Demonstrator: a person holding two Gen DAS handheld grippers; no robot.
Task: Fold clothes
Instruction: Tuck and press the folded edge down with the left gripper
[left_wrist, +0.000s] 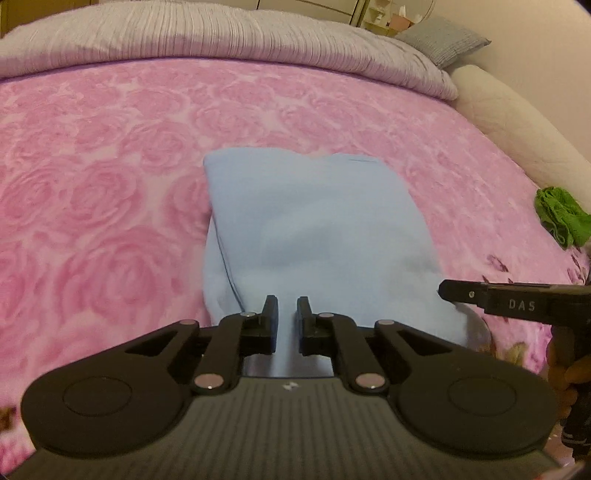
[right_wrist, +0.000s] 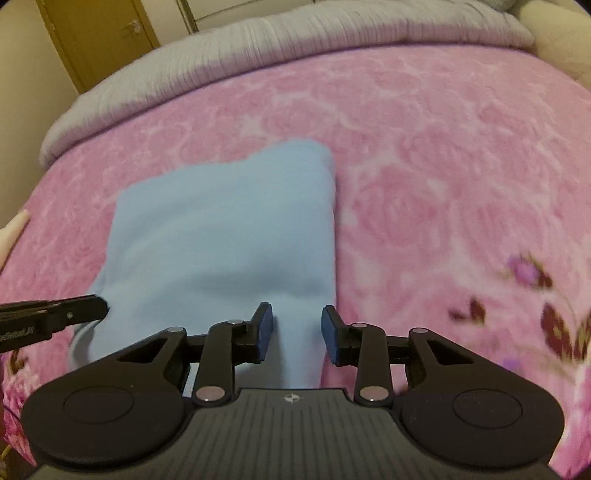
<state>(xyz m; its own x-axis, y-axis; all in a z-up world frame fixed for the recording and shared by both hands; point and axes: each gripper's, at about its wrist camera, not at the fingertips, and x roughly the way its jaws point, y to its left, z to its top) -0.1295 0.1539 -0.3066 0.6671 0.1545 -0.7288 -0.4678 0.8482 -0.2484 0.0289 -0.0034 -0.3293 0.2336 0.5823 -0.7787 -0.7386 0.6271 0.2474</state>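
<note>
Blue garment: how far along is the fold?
Done: the blue garment lies as a compact folded rectangle on the pink blanket. In hand: nothing; left gripper and right gripper hover open over its near edge. Left: the crumpled green cloth.

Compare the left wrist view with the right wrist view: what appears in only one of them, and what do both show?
Only the left wrist view shows the green cloth and the grey pillow. Only the right wrist view shows the brown door. Both show the folded blue garment on the pink rose blanket, the grey duvet, and both grippers, left gripper and right gripper, open.
</note>
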